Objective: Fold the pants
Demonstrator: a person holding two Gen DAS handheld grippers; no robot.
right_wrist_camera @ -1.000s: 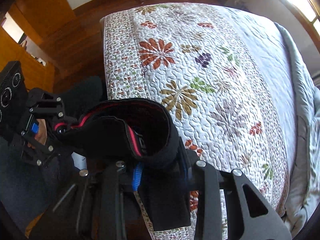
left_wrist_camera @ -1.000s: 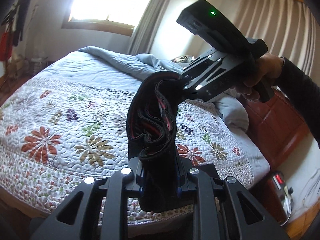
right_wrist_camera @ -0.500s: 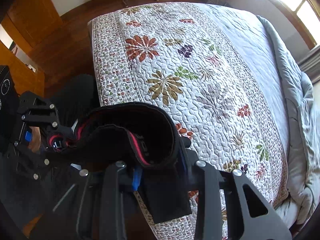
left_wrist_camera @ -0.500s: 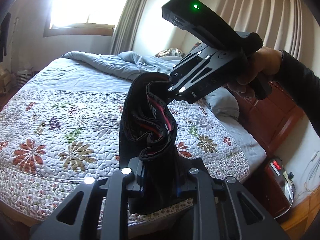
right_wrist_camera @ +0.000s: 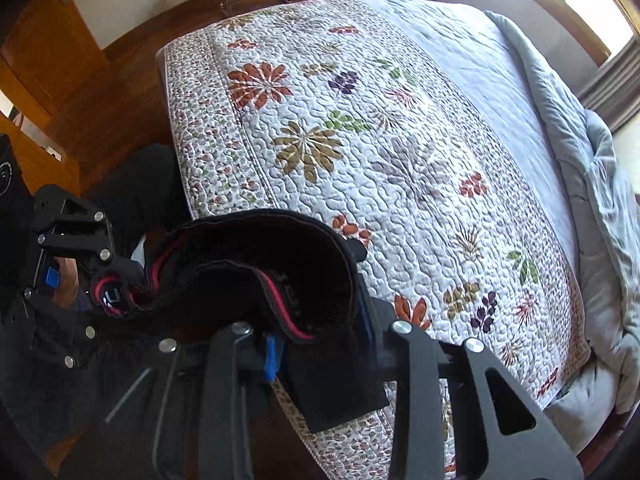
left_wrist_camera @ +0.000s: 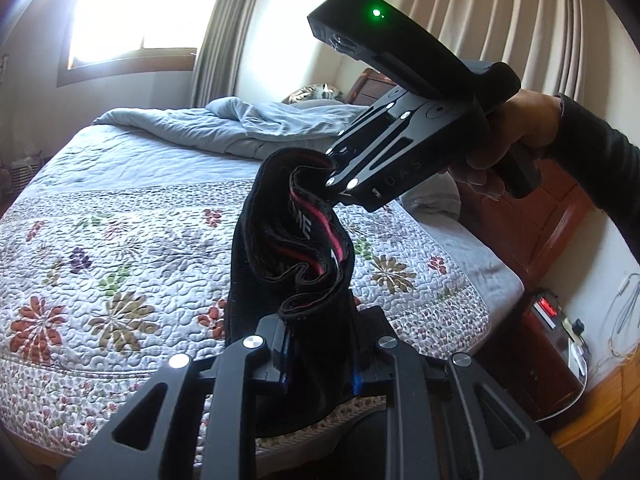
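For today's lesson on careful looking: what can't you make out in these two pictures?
- Pants legs: both views, hidden below the grippers' frames.
- Waistband lettering: left wrist view, creased.
- Left gripper tips: right wrist view, wrapped in cloth.
- Bed far corner: right wrist view, cut off by edge.

a bed (right_wrist_camera: 400, 140) under a floral quilt (left_wrist_camera: 120, 240), rumpled grey duvet (left_wrist_camera: 240, 124) at its head.
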